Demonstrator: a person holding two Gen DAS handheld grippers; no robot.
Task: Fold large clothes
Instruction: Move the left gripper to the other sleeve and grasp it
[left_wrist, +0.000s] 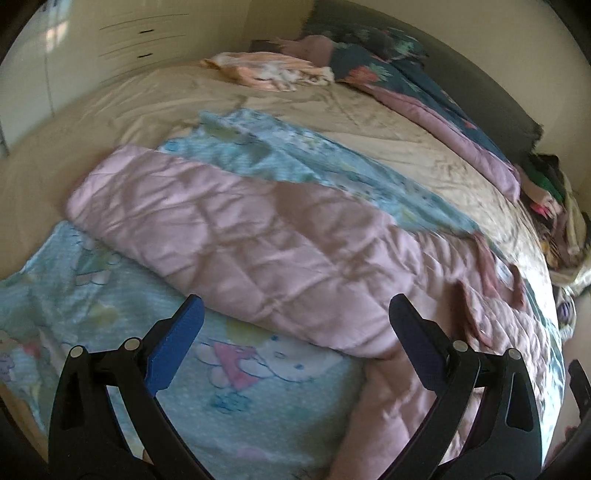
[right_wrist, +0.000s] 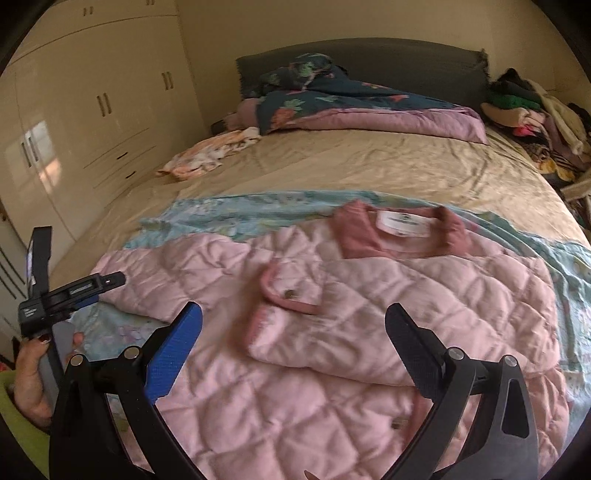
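Folding is partly done: our pink jacket lies on the bed, one sleeve across its front. Both hand-held grippers, left and right, are wide and hold nothing. Next we probably grab the other sleeve.

bed: tan sheet, dark headboard
far end: floral duvet, peach cloth
left: cream wardrobe
right: clothes heap

Pink quilted jacket lower hem (and one sleeve end) beyond the frame edge.
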